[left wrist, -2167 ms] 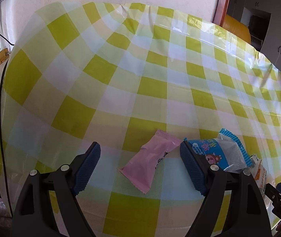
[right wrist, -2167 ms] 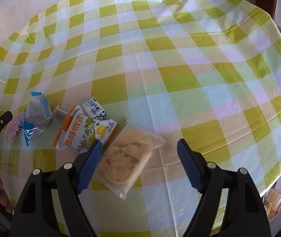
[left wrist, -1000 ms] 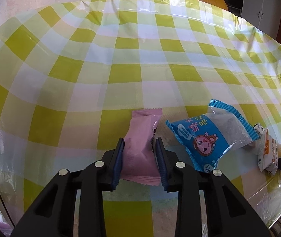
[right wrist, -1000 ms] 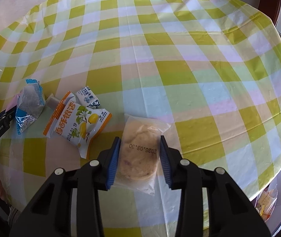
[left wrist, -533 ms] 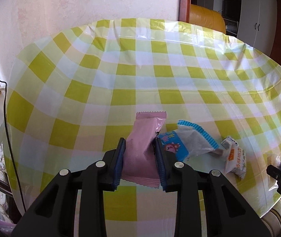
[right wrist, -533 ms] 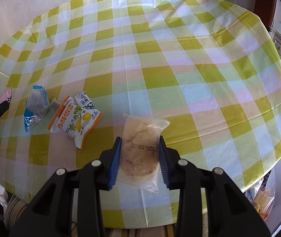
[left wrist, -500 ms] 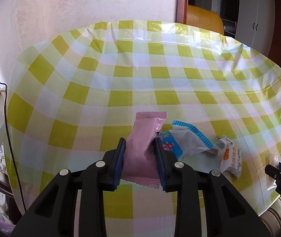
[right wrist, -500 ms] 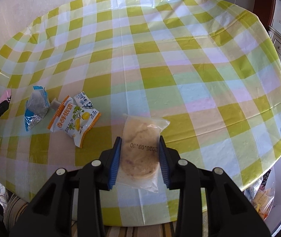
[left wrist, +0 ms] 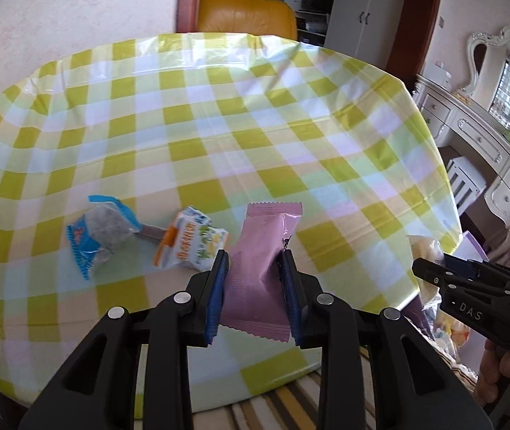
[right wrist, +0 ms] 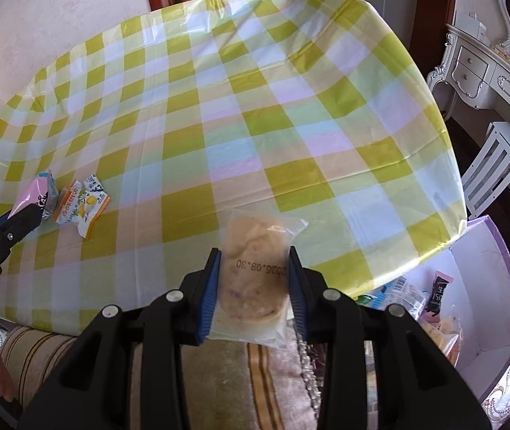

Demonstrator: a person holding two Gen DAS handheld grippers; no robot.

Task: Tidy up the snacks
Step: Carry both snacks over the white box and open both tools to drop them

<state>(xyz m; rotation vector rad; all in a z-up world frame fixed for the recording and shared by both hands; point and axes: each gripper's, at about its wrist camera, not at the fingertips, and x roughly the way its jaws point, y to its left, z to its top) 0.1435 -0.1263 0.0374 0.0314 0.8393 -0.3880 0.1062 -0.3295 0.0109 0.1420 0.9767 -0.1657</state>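
Pink snack pack (left wrist: pixel 260 272) squeezed between left tool (left wrist: pixel 255 292) pads, long side pointing away, above worktop (left wrist: pixel 219 136) edge. Right tool (right wrist: pixel 251 288) grips clear cake bag (right wrist: pixel 253 268), lengthwise too.

Table (left wrist: pixel 219 114): covered by a glossy plastic cloth (right wrist: pixel 255 107) in yellow-green, white and pale check, creased near the far edge. Lying on it, near the front left edge: one blue-edged packet (left wrist: pixel 99 231) with grey contents; just beside it, one orange-and-white packet (left wrist: pixel 190 242) printed with lemons, a smaller blue-and-white packet (right wrist: pixel 95 183) touching it.
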